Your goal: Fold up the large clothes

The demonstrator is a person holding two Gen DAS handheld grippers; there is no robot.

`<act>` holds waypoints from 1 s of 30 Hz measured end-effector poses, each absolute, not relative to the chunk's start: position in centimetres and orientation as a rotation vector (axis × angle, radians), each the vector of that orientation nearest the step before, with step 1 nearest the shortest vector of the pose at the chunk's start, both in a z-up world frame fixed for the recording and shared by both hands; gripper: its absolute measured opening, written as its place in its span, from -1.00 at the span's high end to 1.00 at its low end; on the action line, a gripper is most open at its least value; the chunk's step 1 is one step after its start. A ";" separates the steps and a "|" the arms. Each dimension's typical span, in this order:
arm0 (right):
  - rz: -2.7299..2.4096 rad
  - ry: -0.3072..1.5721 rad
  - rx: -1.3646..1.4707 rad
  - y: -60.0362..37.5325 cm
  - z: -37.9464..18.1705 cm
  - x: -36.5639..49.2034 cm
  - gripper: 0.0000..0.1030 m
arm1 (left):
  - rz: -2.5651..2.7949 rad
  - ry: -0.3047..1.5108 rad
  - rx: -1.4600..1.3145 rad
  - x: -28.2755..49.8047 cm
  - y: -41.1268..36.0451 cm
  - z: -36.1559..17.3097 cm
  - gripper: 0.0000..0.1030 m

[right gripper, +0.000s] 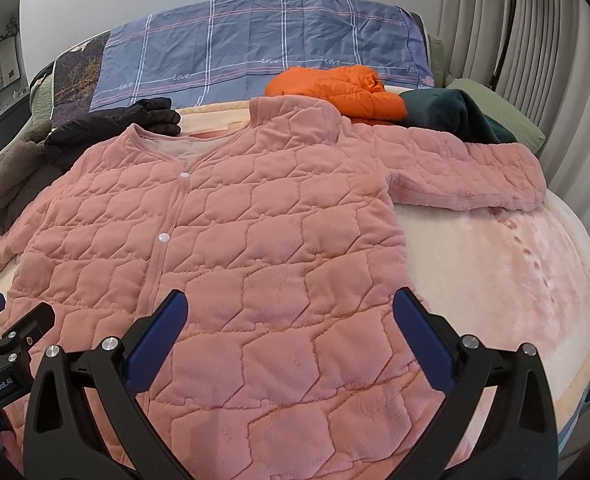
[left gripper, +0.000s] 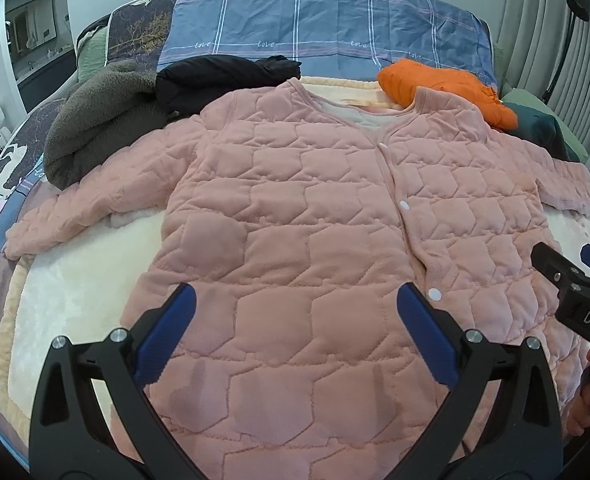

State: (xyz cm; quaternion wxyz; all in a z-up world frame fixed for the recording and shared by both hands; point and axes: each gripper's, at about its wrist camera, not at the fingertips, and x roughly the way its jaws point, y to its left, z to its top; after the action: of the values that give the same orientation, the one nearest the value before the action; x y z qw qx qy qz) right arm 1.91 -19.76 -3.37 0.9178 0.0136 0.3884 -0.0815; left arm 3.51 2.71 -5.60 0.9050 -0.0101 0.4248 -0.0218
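A pink quilted jacket (left gripper: 315, 216) lies flat and buttoned on a cream fleece blanket (left gripper: 75, 280) on the bed, front up, both sleeves spread out. It also shows in the right wrist view (right gripper: 235, 240), with its right sleeve (right gripper: 467, 176) stretched sideways. My left gripper (left gripper: 295, 300) is open and empty above the jacket's lower left part. My right gripper (right gripper: 291, 304) is open and empty above the jacket's lower right part. The right gripper also shows at the right edge of the left wrist view (left gripper: 567, 264).
Behind the jacket lie a brown fleece garment (left gripper: 95, 120), a black jacket (left gripper: 223, 76), an orange puffer jacket (left gripper: 447, 88) and a dark green garment (right gripper: 451, 112). A blue plaid duvet (left gripper: 315, 24) covers the bed's far end. Curtains (right gripper: 535, 40) hang at right.
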 end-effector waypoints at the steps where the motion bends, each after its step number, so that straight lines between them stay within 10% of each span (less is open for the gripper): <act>1: -0.168 0.798 0.028 -19.8 -3.3 2.0 -0.97 | -0.045 0.883 -0.023 3.6 2.8 -5.7 -0.96; 9: -0.179 0.786 0.008 -19.9 -3.1 2.4 -0.97 | -0.029 0.891 -0.068 4.2 5.5 -5.5 -0.92; 18: -0.177 0.787 -0.022 -20.3 -3.3 2.8 -0.97 | 0.022 0.971 -0.440 6.8 18.5 -8.2 0.15; 30: -0.236 0.785 -0.061 -21.2 -3.2 3.6 -0.97 | 0.394 0.810 -0.995 9.4 39.1 -14.7 -0.43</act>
State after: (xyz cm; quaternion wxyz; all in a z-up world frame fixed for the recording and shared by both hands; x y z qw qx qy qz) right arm 3.57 -21.23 -3.21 0.9167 -0.0294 0.3817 -0.1146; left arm 9.38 39.13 -14.66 0.7833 -0.4609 0.3751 0.1824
